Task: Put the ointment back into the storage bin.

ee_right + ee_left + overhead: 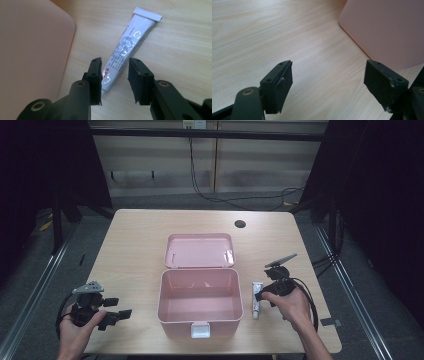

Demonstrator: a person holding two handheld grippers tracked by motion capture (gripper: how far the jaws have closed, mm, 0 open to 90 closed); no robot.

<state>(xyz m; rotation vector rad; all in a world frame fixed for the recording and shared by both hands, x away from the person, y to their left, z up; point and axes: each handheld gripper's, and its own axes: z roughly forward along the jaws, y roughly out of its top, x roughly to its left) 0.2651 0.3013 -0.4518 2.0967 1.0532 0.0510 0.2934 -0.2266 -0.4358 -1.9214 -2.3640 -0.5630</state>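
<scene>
An open pink plastic box (175,322) stands at the middle of the table, its lid (200,250) folded back flat behind it. The inside looks empty. A white tube (256,309) lies on the table just right of the box. My right gripper (260,296) hovers low over the tube. In the right gripper view the jaws (115,66) stand open and straddle the tube's lower part (130,42), the pink box wall (30,50) to their left. My left gripper (121,307) is open near the front left, pointing at the box (387,30), with nothing between its fingers (328,75).
A round cable hole (240,224) sits in the light wooden table (135,240) at the back right. A white latch (200,330) hangs on the box's front. A piece of tape (330,322) marks the table's right front edge. Cables run over the floor behind.
</scene>
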